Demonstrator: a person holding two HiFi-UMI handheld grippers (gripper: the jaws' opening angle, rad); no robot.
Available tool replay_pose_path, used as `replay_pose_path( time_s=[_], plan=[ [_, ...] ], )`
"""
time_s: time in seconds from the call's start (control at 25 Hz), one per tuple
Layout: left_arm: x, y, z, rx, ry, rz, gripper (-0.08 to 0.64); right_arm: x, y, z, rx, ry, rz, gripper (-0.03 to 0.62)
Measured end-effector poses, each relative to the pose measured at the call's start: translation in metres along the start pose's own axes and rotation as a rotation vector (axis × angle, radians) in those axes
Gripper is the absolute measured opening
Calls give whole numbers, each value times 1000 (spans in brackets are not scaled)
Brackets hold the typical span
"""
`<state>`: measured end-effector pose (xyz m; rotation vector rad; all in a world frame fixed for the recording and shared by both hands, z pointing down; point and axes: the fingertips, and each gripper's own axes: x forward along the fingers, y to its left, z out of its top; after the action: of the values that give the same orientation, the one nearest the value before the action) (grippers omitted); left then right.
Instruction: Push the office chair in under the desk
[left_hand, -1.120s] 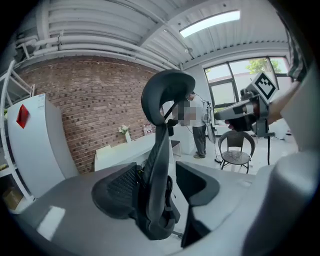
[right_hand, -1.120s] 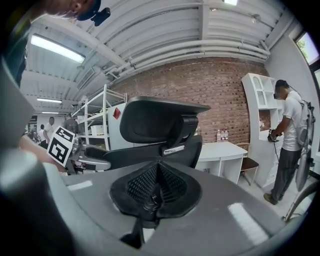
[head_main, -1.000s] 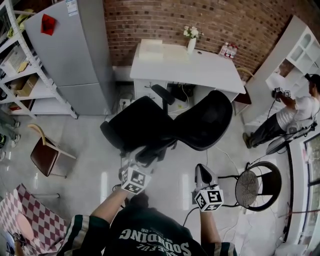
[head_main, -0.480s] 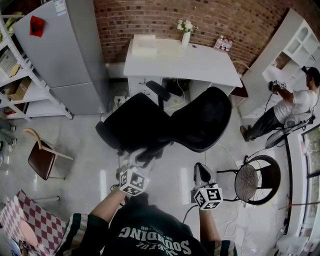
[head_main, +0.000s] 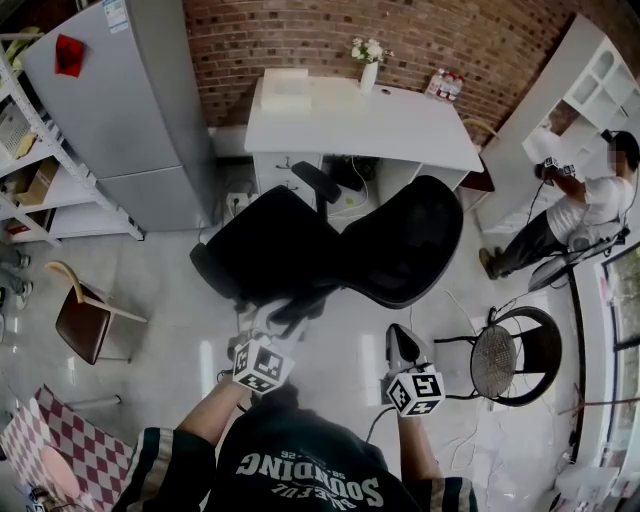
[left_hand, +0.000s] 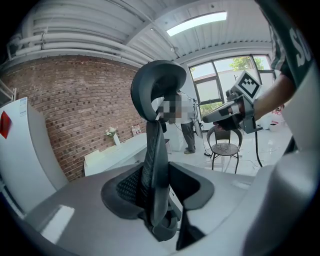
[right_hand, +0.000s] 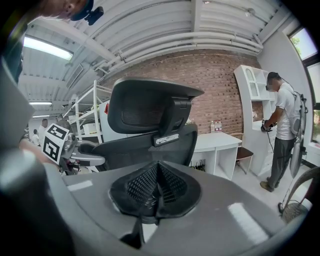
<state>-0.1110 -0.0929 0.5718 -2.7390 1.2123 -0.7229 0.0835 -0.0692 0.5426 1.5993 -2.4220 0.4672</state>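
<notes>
The black mesh office chair with a headrest (head_main: 300, 245) stands out on the pale floor in front of the white rectangular desk (head_main: 400, 125) by the red brick wall. It is not under the desk and sits sideways to it, seat to the head view's left and backrest to its right. The left gripper (head_main: 270, 322) has just been closing its jaws, which now pinch a narrow black part on the chair's near side, apparently the near armrest (left_hand: 156, 170). The right gripper (head_main: 398, 335) hangs clear of the chair, jaws pressed together on nothing. The step in hand looks like swinging the chair round to face the desk. The pinch should therefore stay firm while the person steers in an arc rather than shoving straight. The closed right gripper could serve as a blunt pusher on the backrest (right_hand: 150, 145), kept low to avoid tipping. Loose cables (head_main: 365, 190) in the kneehole might snag the chair's base.
</notes>
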Motion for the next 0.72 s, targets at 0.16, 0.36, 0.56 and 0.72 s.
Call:
replay_pose_path(
  time_s=[0.16,0.36,0.56,0.72],
  plan=[
    [-8,7,-4,7,-6,-11,152,4,3,0,-2,7,1,2],
    [-17,12,-10,21,-13,-39,153,7,6,-5,4,22,0,2],
    [-28,24,-17,31,-15,-64,156,14,8,-7,6,36,-7,2],
    [-37,34,-23,38,-20,-77,164,20,8,-13,8,56,-15,2]
  ],
)
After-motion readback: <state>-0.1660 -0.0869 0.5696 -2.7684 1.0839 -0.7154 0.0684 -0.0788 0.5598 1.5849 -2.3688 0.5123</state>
